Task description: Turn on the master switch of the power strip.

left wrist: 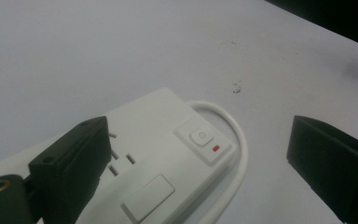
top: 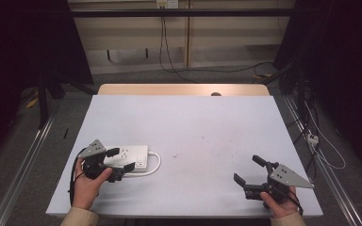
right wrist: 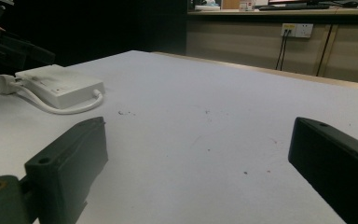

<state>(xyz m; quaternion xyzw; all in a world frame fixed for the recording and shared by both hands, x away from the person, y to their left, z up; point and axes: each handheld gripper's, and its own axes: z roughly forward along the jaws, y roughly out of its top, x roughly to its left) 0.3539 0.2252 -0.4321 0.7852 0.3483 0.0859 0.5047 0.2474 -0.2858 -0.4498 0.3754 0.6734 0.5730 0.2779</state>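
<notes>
A white power strip [top: 131, 157] lies flat at the table's near left, its white cable [top: 156, 164] looped at its right end. My left gripper [top: 121, 159] is open and hovers low over the strip's near right part. In the left gripper view the strip [left wrist: 158, 154] shows a switch button [left wrist: 201, 136] and a red mark [left wrist: 216, 148]. The left jaw sits over the strip's sockets, and the right jaw hangs past the cable [left wrist: 235, 135]. My right gripper [top: 249, 169] is open at the near right, empty, well apart from the strip [right wrist: 60, 86].
The pale grey table top [top: 193, 122] has a few small dark specks [top: 175, 155] near its middle. A wooden edge [top: 184, 89] runs along the far side. Metal rails [top: 23, 165] flank the table on the floor, and wall cables [top: 165, 42] hang beyond.
</notes>
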